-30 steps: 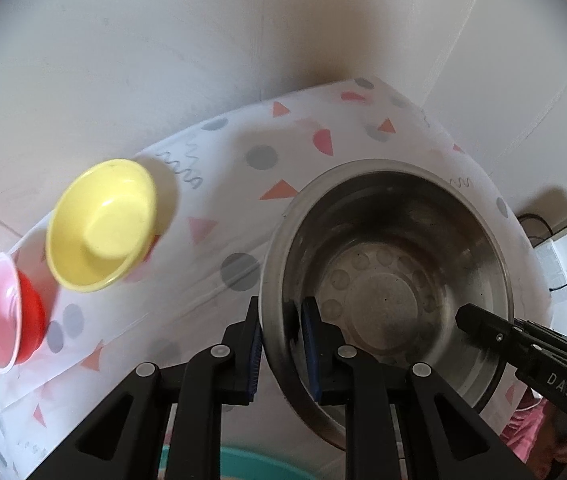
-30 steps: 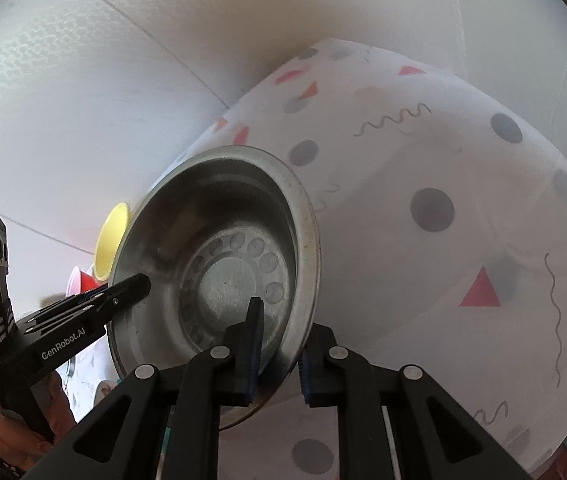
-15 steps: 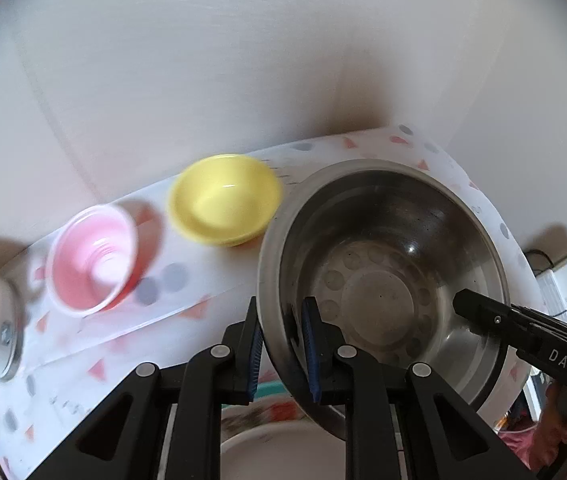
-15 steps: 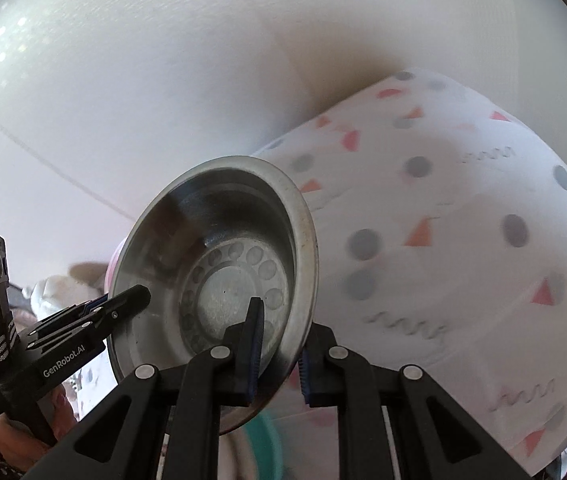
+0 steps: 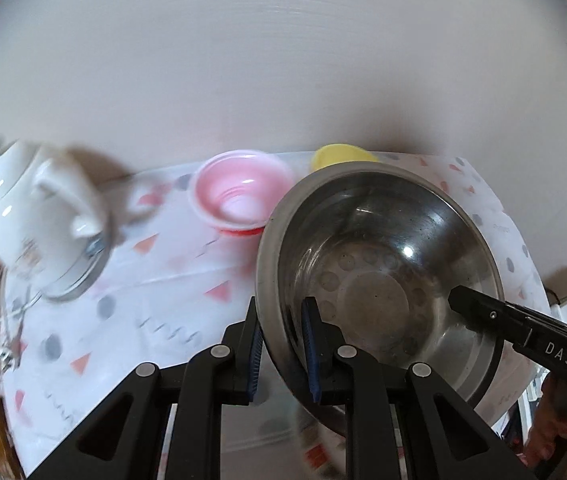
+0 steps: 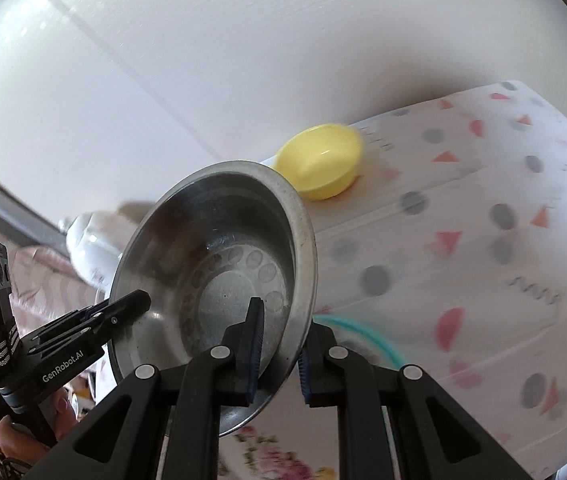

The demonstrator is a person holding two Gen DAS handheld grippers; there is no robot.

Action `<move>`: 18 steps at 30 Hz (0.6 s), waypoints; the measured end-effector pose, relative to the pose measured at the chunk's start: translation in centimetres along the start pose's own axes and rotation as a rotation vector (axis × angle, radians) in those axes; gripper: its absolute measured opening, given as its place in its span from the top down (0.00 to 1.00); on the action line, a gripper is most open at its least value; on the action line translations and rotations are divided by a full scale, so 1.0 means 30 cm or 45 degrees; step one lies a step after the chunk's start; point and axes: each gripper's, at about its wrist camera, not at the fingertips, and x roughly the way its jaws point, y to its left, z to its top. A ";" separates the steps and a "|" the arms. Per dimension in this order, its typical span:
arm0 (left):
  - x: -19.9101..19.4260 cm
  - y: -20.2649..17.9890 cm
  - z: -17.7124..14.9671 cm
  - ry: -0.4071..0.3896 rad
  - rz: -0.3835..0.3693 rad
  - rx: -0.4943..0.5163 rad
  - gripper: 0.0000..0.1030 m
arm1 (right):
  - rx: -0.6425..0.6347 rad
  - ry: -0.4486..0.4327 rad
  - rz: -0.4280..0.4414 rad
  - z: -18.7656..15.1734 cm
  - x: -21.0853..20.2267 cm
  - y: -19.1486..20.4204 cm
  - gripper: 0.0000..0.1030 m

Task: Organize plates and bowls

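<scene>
A large steel bowl [image 5: 379,280] [image 6: 219,276] hangs above the table, held from both sides. My left gripper [image 5: 283,344] is shut on its left rim, one pad inside and one outside. My right gripper [image 6: 279,348] is shut on the opposite rim, and it shows in the left wrist view as a black finger [image 5: 483,308] at the bowl's right. A yellow bowl [image 6: 319,162] [image 5: 341,158] sits on the patterned tablecloth [image 6: 463,240] by the wall. Left of it a pink bowl [image 5: 243,194] rests in a red one.
A white teapot-like vessel [image 5: 39,208] with a glass lid and metal clasp stands at the table's left end. A white wall [image 5: 283,60] runs close behind the bowls. A teal-rimmed dish [image 6: 363,334] peeks out under the steel bowl. A hand [image 6: 15,440] grips the left tool.
Both grippers carried the steel bowl leftward and slightly up along the table. The yellow and pink bowls slid right in view, and the white vessel came into sight at left.
</scene>
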 end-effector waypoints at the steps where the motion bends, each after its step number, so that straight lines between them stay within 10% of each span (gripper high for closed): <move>1: -0.016 0.034 -0.019 -0.002 0.006 -0.020 0.82 | -0.012 0.009 0.007 -0.009 0.009 0.021 0.85; 18: -0.122 0.391 -0.294 0.044 0.122 -0.293 0.81 | -0.213 0.200 0.102 -0.183 0.178 0.340 0.85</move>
